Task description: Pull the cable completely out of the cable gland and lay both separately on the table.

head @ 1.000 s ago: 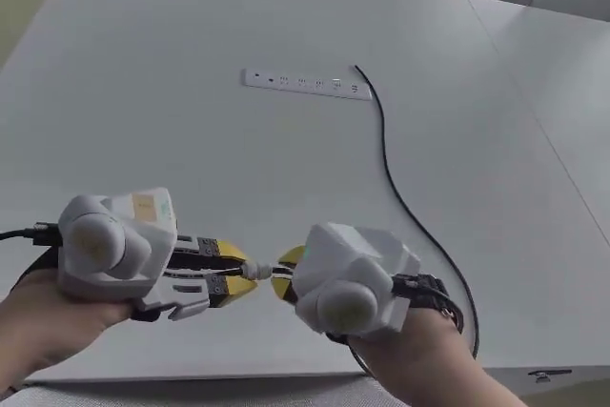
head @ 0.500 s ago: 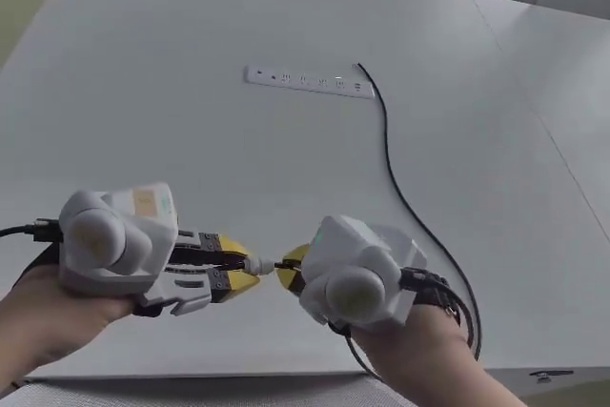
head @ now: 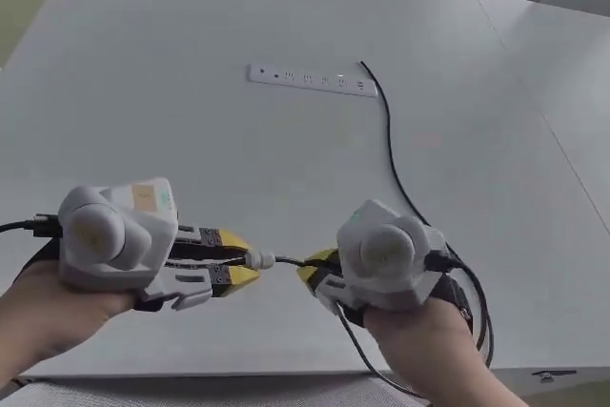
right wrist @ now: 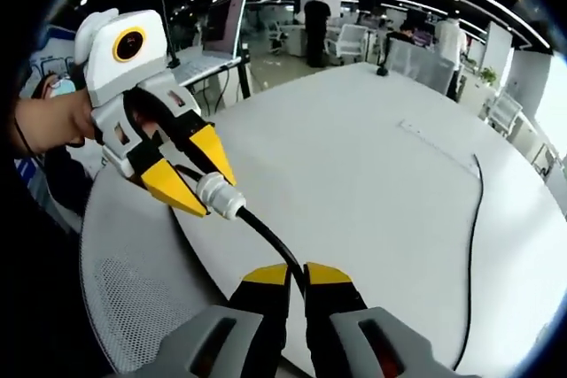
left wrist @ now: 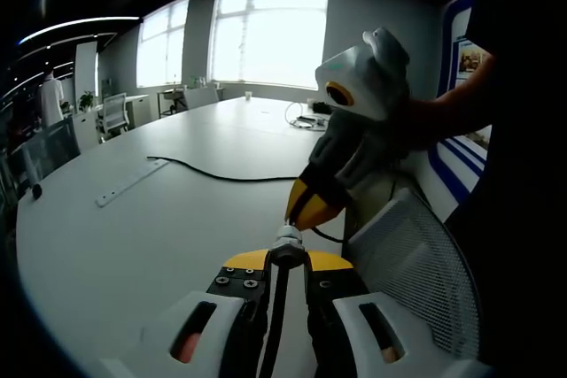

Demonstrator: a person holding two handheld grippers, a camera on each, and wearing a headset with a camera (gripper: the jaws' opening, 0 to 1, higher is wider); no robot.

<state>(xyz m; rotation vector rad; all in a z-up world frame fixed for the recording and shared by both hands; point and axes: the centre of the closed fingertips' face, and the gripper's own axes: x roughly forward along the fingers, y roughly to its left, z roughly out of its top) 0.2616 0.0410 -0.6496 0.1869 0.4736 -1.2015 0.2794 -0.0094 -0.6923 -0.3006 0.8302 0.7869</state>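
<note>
The cable gland (right wrist: 217,194) looks like smooth white plastic, the cable (right wrist: 266,235) black matt rubber, the table (head: 286,159) white, smooth and matt.

White hand-held grippers, yellow-tipped.
Lower left, the left gripper (head: 246,262) has a rounded shell, an orange label (head: 145,199) and black jaw links; the right gripper (head: 313,274), lower centre, shows a green light (head: 355,217).

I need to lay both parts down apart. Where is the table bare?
Free: the table stretch between the power strip and the left gripper, and right of the black cord. Crowded: the near edge by the right gripper.
</note>
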